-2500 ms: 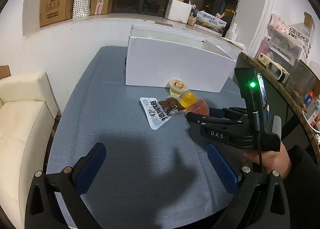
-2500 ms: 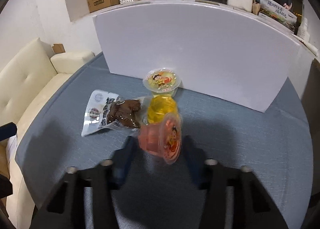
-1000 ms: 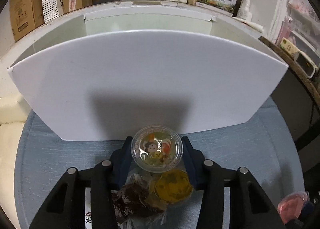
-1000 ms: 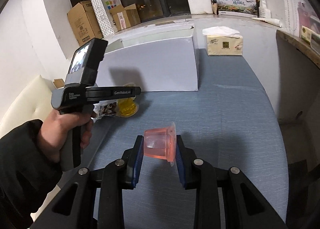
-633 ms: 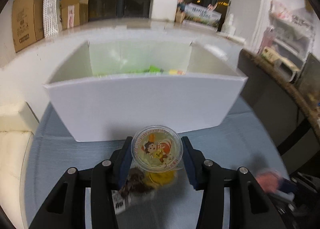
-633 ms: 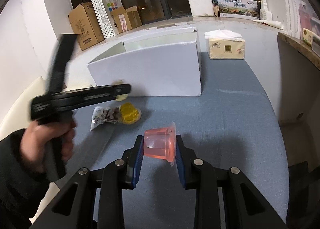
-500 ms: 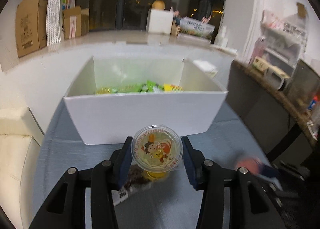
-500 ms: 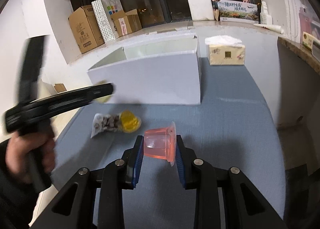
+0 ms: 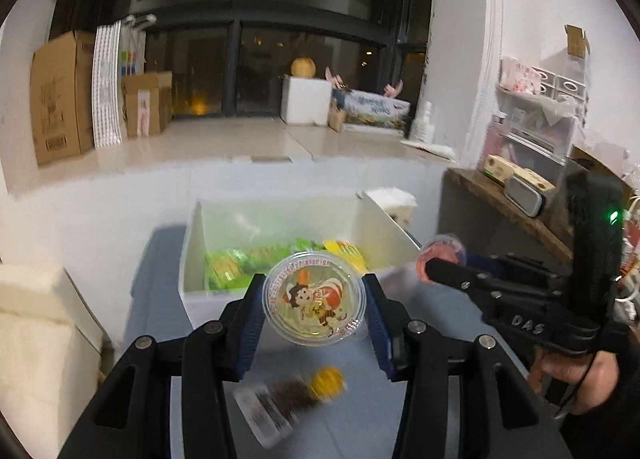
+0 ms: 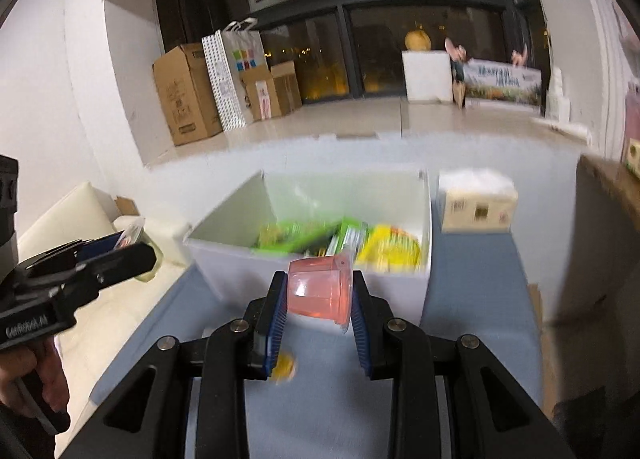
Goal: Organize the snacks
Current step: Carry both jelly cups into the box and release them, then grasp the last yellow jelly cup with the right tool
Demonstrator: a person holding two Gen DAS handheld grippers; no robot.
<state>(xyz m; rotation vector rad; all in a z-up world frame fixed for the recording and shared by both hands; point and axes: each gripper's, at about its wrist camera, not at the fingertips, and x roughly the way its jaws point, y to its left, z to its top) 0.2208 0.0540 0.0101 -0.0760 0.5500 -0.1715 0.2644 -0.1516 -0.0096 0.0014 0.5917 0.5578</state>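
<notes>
My left gripper [image 9: 315, 303] is shut on a clear jelly cup with a cartoon lid [image 9: 315, 305], held high above the table in front of the white box [image 9: 192, 255]. My right gripper [image 10: 319, 291] is shut on a pink jelly cup [image 10: 318, 291], also raised, near the box's front wall [image 10: 240, 267]. The pink cup also shows in the left wrist view [image 9: 440, 253]. The box holds green and yellow snack packs [image 10: 344, 239]. A yellow jelly cup [image 9: 328, 379] and a brown snack packet [image 9: 276, 405] lie on the blue table below.
A tissue box [image 10: 476, 203] stands right of the white box. A cream sofa [image 9: 36, 339] is at the left. A wooden shelf [image 9: 504, 211] with clutter is at the right. Cardboard boxes [image 10: 188, 95] line the window ledge behind.
Both grippers have risen with their cups and now look down into the open box. The right gripper has moved closer to the box.
</notes>
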